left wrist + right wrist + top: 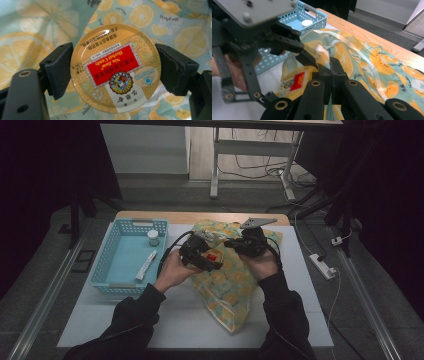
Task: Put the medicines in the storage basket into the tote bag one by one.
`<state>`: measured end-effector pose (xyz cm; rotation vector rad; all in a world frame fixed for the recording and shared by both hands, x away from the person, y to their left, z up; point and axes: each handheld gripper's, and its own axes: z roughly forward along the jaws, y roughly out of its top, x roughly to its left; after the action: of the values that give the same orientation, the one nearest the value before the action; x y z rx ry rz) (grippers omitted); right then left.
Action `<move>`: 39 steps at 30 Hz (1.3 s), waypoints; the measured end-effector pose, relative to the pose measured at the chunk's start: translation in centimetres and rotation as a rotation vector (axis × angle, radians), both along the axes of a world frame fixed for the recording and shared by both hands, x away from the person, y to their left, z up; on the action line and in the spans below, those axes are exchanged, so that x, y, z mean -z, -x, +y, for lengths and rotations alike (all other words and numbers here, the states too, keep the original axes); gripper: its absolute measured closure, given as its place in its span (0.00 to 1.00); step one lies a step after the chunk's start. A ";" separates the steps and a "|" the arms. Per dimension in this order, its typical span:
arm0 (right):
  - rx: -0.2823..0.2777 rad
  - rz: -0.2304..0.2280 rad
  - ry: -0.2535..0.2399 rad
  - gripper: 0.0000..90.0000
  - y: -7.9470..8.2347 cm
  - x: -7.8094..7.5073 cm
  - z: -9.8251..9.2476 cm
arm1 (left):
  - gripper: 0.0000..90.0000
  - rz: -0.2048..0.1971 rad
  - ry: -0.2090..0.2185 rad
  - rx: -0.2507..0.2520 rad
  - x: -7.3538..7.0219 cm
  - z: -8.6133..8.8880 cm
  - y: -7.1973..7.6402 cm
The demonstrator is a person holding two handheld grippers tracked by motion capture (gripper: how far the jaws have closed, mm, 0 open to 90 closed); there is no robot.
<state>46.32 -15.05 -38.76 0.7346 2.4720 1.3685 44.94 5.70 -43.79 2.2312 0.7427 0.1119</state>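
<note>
A round gold candy tin [115, 67] with a red label sits between the pads of my left gripper [116, 71], which is shut on its rim. In the high view the tin [213, 256] is held just above a teal plastic bag [225, 290] printed with orange slices. My right gripper [331, 65] is shut on a raised fold of the bag [372, 57] near its mouth. From the right gripper view, the tin [294, 81] hangs close to the left of that fold. In the high view both grippers, left [202, 255] and right [235, 242], meet at the table's middle.
A light blue perforated basket [125, 255] stands at the left and holds a small white-lidded jar [153, 237] and a white tube [146, 265]. The white table top [170, 325] ends in a wooden strip at the back. Cables and a power strip [322, 266] lie on the floor.
</note>
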 end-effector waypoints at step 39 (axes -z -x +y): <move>-0.002 0.018 0.041 1.00 -0.4 1.2 0.8 | 0.22 -0.076 0.029 -0.091 6.0 -2.2 -4.2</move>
<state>46.71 -14.22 -39.99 0.7390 2.5077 1.3136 49.11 3.45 -49.78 2.1531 0.7995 0.2278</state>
